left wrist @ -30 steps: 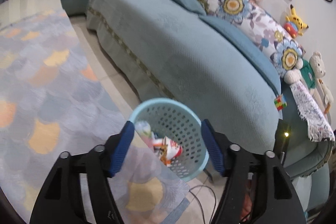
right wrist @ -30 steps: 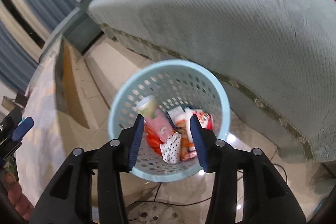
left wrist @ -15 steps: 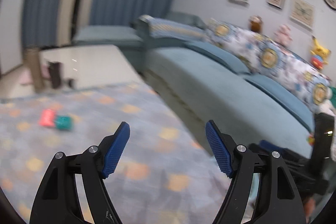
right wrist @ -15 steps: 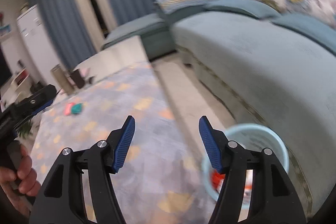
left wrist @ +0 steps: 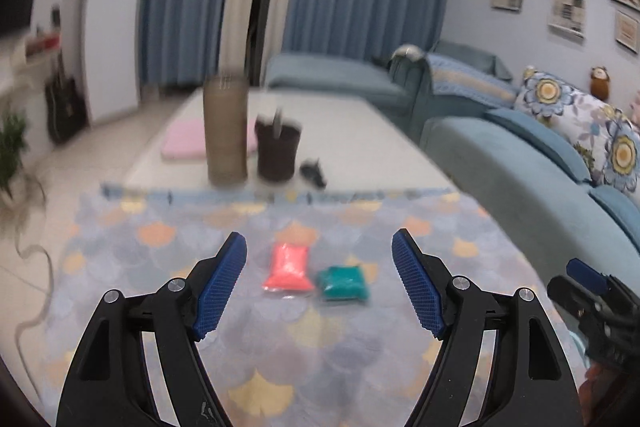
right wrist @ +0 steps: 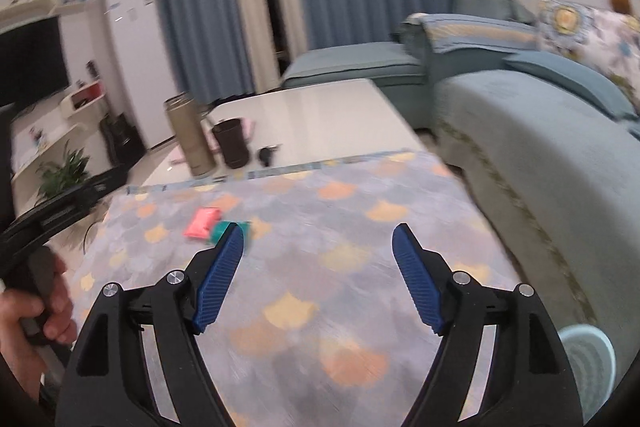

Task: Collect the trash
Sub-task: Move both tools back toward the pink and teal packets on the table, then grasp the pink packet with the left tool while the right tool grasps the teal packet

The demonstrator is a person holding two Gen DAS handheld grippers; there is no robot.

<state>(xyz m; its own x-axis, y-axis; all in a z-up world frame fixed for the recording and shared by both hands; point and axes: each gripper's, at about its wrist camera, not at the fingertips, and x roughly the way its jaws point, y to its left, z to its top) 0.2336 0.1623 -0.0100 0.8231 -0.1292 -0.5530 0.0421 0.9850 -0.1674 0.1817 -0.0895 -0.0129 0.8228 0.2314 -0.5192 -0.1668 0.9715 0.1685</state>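
Observation:
A pink packet (left wrist: 287, 268) and a teal packet (left wrist: 344, 283) lie side by side on the patterned cloth (left wrist: 280, 347) covering the table. My left gripper (left wrist: 319, 281) is open and empty, with both packets just ahead between its fingers. My right gripper (right wrist: 318, 273) is open and empty, further back; the pink packet (right wrist: 202, 223) and the teal packet (right wrist: 222, 228) lie ahead to its left, the teal one partly behind the left finger. The light blue trash basket (right wrist: 588, 359) shows at the lower right of the right wrist view.
A tall tan cylinder (left wrist: 225, 131), a dark cup (left wrist: 278, 153), a small dark object (left wrist: 314, 173) and a pink pad (left wrist: 188, 143) sit on the bare white tabletop beyond the cloth. A blue sofa (left wrist: 520, 195) runs along the right. The right gripper (left wrist: 592, 295) shows at the left view's right edge.
Both grippers swung away from the basket by the sofa and now face the table. The pink and teal packets have come closer in the left view. Both stay open.

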